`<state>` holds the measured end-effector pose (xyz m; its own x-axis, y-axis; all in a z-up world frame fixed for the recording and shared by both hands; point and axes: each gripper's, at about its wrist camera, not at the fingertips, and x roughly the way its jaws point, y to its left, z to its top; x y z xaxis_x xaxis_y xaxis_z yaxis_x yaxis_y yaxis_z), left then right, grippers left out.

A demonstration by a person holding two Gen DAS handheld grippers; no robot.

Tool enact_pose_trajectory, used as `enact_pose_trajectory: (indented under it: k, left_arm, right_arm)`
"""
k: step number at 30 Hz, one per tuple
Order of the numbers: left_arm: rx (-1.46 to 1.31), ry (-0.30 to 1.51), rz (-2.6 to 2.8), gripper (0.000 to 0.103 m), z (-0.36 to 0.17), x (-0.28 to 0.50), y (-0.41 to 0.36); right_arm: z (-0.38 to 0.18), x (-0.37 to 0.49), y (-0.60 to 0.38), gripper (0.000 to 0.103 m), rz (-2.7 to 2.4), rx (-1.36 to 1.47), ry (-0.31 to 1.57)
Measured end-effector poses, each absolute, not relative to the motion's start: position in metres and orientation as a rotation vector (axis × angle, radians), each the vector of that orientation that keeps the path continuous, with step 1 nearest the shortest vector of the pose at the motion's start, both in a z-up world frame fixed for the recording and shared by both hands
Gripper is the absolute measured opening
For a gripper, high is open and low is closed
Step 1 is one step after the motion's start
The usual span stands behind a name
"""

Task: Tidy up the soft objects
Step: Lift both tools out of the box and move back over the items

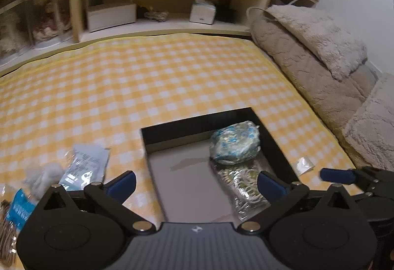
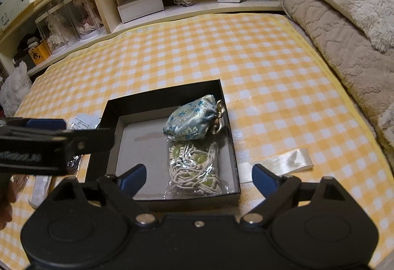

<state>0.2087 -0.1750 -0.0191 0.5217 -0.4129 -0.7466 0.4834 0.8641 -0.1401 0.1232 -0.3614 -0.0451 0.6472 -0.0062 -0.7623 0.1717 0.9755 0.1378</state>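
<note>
Soft packets [image 1: 83,166] are lying on the checked cloth [image 1: 172,73] near its front left edge, just left of the black box [image 2: 222,107]. They are sitting just ahead of the left gripper [image 1: 197,183] and to its left, so that hand is looking nearer. Both the left gripper and the right gripper [image 2: 199,177] are standing wide open, holding nothing. Inside the box, along its right wall, a blue pouch [image 2: 189,119] is touching a bag of cords [image 2: 194,166] (already put away, I think). A shiny strip [image 2: 283,161] is lying right of the box.
</note>
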Motion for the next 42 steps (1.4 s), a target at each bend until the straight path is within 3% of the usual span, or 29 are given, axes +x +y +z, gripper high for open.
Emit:
enact_pose_trajectory:
  k: [7, 26, 42]
  left_arm:
    - [0.073, 0.884, -0.496, 0.103, -0.024, 0.201, -0.149]
    - [0.075, 0.784, -0.425, 0.103, -0.005, 0.173, -0.103]
    - [0.077, 0.698, -0.302, 0.103, 0.01, 0.171, -0.015]
  right_arm:
    - [-0.039, 0.114, -0.358, 0.103, -0.134, 0.177, 0.832]
    - [-0.018, 0.089, -0.352, 0.103, -0.157, 0.149, 0.697]
    - [-0.008, 0.101, -0.317, 0.103, -0.098, 0.17, 0.619]
